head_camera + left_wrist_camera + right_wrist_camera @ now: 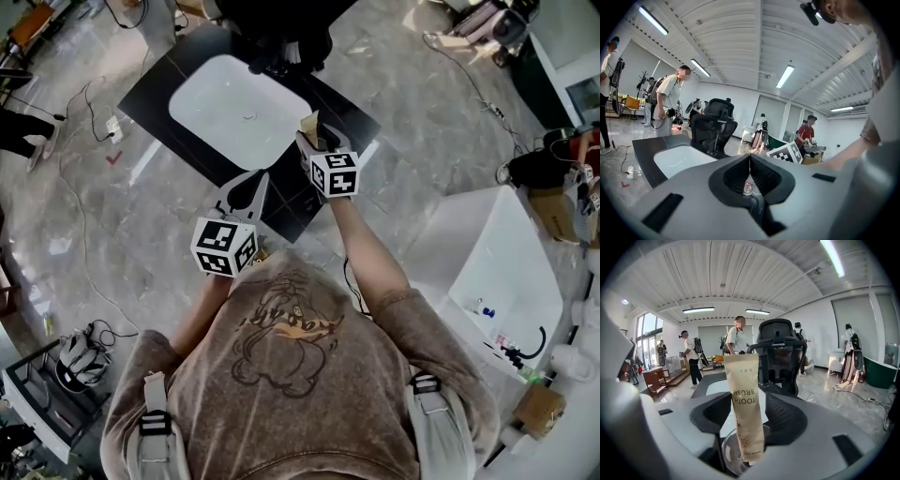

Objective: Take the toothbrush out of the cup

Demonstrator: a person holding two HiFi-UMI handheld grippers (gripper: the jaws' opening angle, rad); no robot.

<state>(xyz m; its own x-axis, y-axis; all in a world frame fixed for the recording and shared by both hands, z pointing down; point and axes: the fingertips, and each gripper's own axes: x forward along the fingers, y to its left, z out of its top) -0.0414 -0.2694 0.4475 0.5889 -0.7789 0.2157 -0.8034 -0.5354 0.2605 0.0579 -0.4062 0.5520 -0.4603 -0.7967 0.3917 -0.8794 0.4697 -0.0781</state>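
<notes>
The toothbrush [745, 399] is in a tall beige paper sleeve printed "TOOTH BRUSH". It stands upright in a clear glass cup [732, 456], whose rim shows low in the right gripper view. My right gripper [747, 399] is open around it, one dark pad on each side of the sleeve and very close to it. From the head view the sleeve's top [309, 123] pokes out just beyond the right gripper [315, 142], and the cup is hidden. My left gripper [246, 193] hangs nearer to me, with its jaws [750, 161] shut and nothing held.
A white basin [234, 108] is set in a black counter [309, 202] ahead. A black office chair [780, 357] stands behind the counter. Several people stand about the room. A white tub [497, 262] is on the right and cables [89, 112] lie on the floor.
</notes>
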